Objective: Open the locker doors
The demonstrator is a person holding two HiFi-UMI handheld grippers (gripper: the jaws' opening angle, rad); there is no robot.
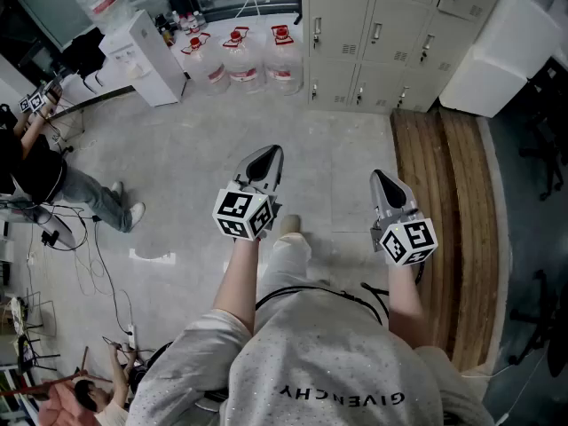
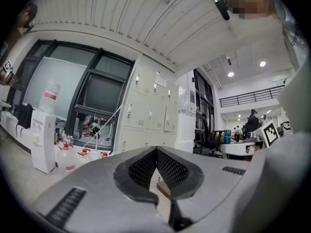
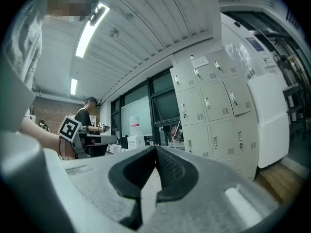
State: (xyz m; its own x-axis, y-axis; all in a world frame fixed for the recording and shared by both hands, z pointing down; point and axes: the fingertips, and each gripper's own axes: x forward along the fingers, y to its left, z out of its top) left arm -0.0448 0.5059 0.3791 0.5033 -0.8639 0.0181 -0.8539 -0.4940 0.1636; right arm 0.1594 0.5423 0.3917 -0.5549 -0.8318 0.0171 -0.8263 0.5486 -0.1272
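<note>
A bank of beige lockers (image 1: 377,38) stands against the far wall, all doors closed; the same lockers (image 2: 148,113) show in the left gripper view, and the lockers (image 3: 214,106) also fill the right of the right gripper view. My left gripper (image 1: 269,155) is held out in front of me, well short of the lockers, its jaws shut with nothing between them. My right gripper (image 1: 382,177) is held level beside it, also shut and empty. In the gripper views the left gripper (image 2: 156,150) and right gripper (image 3: 155,149) tips meet.
Several water jugs (image 1: 240,56) and a white water dispenser (image 1: 142,56) stand left of the lockers. A raised wooden platform (image 1: 453,202) runs along the right, with a white cabinet (image 1: 497,51) beyond it. A person (image 1: 53,180) stands at far left; cables (image 1: 89,256) lie on the floor.
</note>
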